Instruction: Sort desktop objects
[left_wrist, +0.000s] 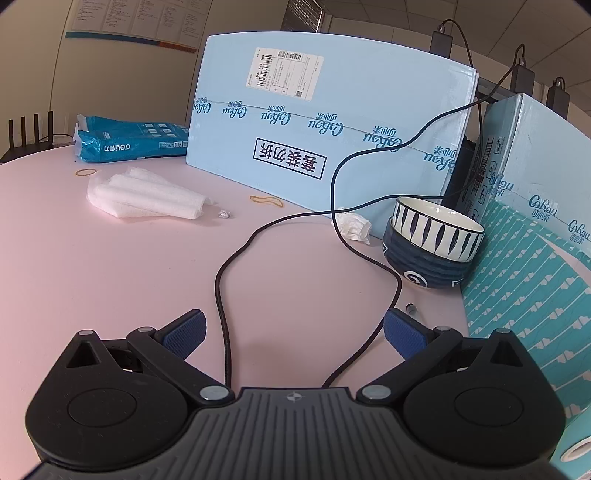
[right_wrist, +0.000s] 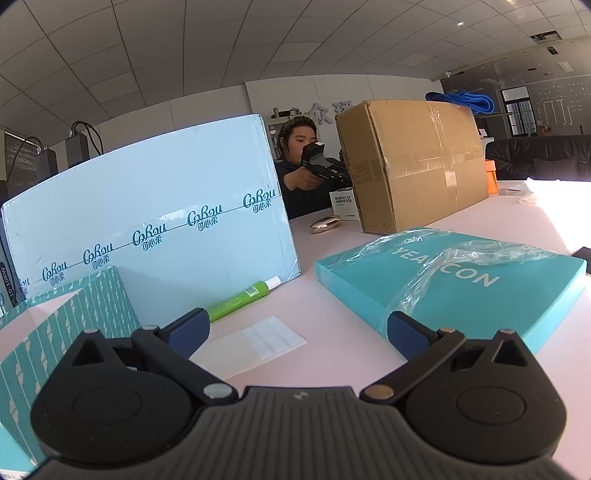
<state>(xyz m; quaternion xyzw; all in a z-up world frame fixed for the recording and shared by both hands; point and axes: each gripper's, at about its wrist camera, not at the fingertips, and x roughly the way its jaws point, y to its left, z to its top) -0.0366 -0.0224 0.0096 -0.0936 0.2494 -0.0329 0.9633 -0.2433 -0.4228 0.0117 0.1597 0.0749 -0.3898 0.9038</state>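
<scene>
My jaws stand wide apart on both sides, holding nothing: my left gripper (left_wrist: 293, 328) hangs over the pink table (left_wrist: 110, 266), my right gripper (right_wrist: 297, 328) over the same table. Taking the big pale blue box (left_wrist: 332, 110) as my landmark: 2 stacked bowls (left_wrist: 432, 243) sit at its right end, a crumpled tissue (left_wrist: 354, 225) at its foot, a black cable (left_wrist: 229, 295) looping in front toward me. In the right view, a green glue stick (right_wrist: 242, 297) lies against the box's base, a sheet of stickers (right_wrist: 251, 345) just in front, a teal flat box (right_wrist: 454, 284) well right.
</scene>
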